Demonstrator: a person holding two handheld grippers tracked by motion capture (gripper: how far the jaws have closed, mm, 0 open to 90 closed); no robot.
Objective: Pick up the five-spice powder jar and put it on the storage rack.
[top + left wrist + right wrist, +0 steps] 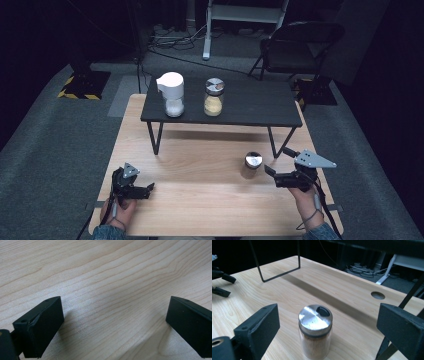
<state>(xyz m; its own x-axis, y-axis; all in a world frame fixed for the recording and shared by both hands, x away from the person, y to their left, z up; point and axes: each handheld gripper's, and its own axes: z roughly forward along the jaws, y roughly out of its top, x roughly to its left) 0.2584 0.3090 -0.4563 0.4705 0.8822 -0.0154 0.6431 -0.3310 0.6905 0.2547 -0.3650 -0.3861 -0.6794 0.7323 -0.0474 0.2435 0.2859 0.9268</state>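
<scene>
1. While the right gripper (270, 173) hangs with its jaws spread wide and nothing between the pads, the step in hand looks like closing on the small clear glass shaker jar with the brushed-metal lid (251, 165); it should be brought level with the glass body, below the lid.
2. In the right gripper view the shaker jar (315, 333) sits between the two black jaws but apart from both, so I would centre it before squeezing, and squeeze gently, since round glass may slip or tip.
3. The jar stands upright on the light wooden tabletop (200, 200), toward its right edge, in front of the black low shelf (250, 107).
4. It holds a tan powder; the lid shows one dark pour hole.
5. The left gripper (147, 189) rests released near the tabletop's front left corner.
</scene>
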